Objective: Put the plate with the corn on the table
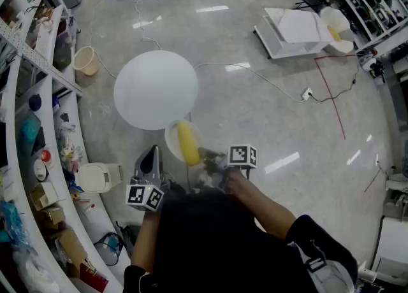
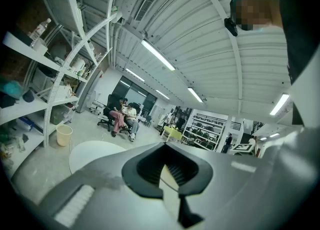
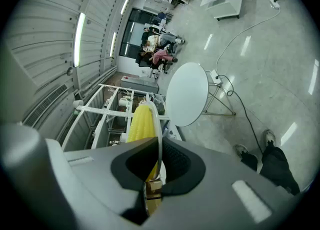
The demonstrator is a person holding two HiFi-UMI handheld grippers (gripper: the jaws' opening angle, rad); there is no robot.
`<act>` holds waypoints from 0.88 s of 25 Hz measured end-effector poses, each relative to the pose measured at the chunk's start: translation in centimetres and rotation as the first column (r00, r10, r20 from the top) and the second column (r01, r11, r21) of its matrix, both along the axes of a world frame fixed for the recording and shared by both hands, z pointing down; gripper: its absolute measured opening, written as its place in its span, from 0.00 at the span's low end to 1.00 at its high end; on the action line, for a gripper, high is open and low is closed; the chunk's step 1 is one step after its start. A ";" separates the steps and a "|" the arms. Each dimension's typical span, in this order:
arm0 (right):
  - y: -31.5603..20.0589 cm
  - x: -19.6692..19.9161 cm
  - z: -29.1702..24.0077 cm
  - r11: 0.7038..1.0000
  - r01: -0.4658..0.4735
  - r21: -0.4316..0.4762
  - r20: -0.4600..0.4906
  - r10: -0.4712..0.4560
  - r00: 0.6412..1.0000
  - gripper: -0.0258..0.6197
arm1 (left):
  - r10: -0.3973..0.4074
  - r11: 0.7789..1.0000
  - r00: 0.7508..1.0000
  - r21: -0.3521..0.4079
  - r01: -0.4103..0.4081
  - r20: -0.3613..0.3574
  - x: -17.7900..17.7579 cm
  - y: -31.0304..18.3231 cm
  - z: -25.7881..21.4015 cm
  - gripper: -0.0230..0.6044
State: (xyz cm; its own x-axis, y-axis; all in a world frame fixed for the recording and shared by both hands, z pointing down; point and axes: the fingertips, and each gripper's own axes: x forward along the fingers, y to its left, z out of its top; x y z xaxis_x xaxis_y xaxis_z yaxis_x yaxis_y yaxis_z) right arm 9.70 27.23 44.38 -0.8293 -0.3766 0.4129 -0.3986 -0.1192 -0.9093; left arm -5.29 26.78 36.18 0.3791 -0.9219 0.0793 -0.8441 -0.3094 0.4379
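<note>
**Item:** plate [image 1: 173,134] with corn [image 1: 187,144].

**Location:** In the air in front of me, just short of the near edge of the round white table [image 1: 155,89]. I cannot tell how far above the tabletop it sits. It is not yet set down.

**Holder:** right gripper [image 1: 205,155]. Its jaws are pressed onto the plate's near rim. In the right gripper view the plate shows edge-on as a thin pale line between the dark pads, with the cob on one side of it.

- I judge the rim pinch is chosen to leave the underside free, so the plate can land flat on the table.
- I hold it roughly level because the cob lies loose and would roll if the plate tipped.

**Spare:** left gripper [image 1: 152,153]. Its jaws are drawn almost together, with only a thin pale sliver between them and nothing held. It rides low beside the plate on the left and points toward the table. I judge it is parked there on standby, clear of the plate's path.

**Appearance of item:**
- The plate is small, round, pale and shallow, with a thin rim.
- The cob is bright yellow with neat rows of kernels.
- It lies lengthwise across the middle and spans nearly the whole plate.
- One end points back toward the right gripper.

**Handling note:** I judge the load is light but top-heavy on a one-sided grip, so the rim could slip.
</note>
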 end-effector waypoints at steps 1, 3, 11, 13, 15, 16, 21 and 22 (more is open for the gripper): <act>0.1 0.1 0.0 1.000 0.001 0.000 0.001 -0.001 1.000 0.08 | 0.001 1.000 1.000 0.001 -0.001 0.000 0.1 0.1 0.0 0.04; 0.2 0.2 0.0 1.000 0.001 0.002 0.002 -0.001 1.000 0.08 | 0.003 1.000 1.000 0.002 -0.003 -0.001 0.3 0.1 0.0 0.04; 0.4 0.1 -0.1 1.000 0.001 0.004 -0.002 -0.001 1.000 0.08 | 0.004 1.000 1.000 0.005 -0.004 -0.002 0.2 0.4 -0.1 0.04; 0.4 0.2 -0.2 1.000 -0.001 0.008 -0.003 0.001 1.000 0.08 | 0.003 1.000 1.000 0.004 -0.003 -0.001 0.3 0.5 -0.1 0.04; 0.5 0.6 -0.3 1.000 -0.004 0.012 -0.007 0.004 1.000 0.08 | 0.002 1.000 1.000 0.004 -0.002 0.001 0.5 0.6 -0.1 0.04; 0.6 0.8 -0.4 1.000 -0.004 0.013 -0.008 0.005 1.000 0.09 | 0.002 1.000 1.000 0.004 -0.002 0.002 0.7 0.7 -0.1 0.04; 0.7 1.8 -0.6 1.000 0.002 0.017 -0.002 -0.001 1.000 0.09 | -0.010 1.000 1.000 0.002 0.010 0.000 1.7 1.1 -0.2 0.04; 0.7 2.0 -0.7 1.000 0.004 0.017 0.001 -0.004 1.000 0.09 | -0.015 1.000 1.000 0.003 0.015 -0.001 1.9 1.2 -0.3 0.04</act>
State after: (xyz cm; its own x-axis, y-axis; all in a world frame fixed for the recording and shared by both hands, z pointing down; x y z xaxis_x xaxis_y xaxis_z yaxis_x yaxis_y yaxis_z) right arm 11.70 27.96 43.71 -0.8311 -0.3801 0.4059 -0.3986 -0.1019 -0.9115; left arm -3.35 27.93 35.91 0.3653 -0.9278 0.0765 -0.8484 -0.2979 0.4377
